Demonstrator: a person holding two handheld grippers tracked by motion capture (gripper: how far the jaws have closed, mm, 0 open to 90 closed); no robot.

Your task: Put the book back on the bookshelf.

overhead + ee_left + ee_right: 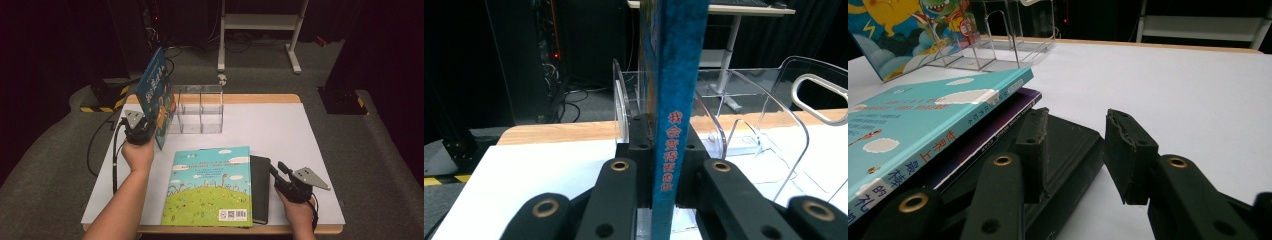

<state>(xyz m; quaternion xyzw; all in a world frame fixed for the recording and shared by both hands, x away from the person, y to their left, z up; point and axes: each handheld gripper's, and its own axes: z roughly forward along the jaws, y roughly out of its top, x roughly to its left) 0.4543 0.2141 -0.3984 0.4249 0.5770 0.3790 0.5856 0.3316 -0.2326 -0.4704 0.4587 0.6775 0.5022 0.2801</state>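
**Blue book held upright beside the clear rack**

On the bench (280,130), the largest thing is the flat stack near our edge: a teal book (210,187) over a purple one and a black notebook (260,187). Behind it stands the clear rack (200,107), its slots empty. At the rack's left end we hold the blue book (156,97) upright and tilted, spine toward us, with the left gripper (145,127); its jaws are clamped narrow on the spine's lower part. The right gripper (280,172) rests by the notebook's right edge, jaws partly open with the notebook's corner between them, pads not pressing.

We judge the step to be filing the blue book into the rack. Next, we need to swing its lower edge over the rack's left wall and lower it straight between dividers. Room is tight there: the rack's walls are thin and clear. Right of the rack, the bench lies open.
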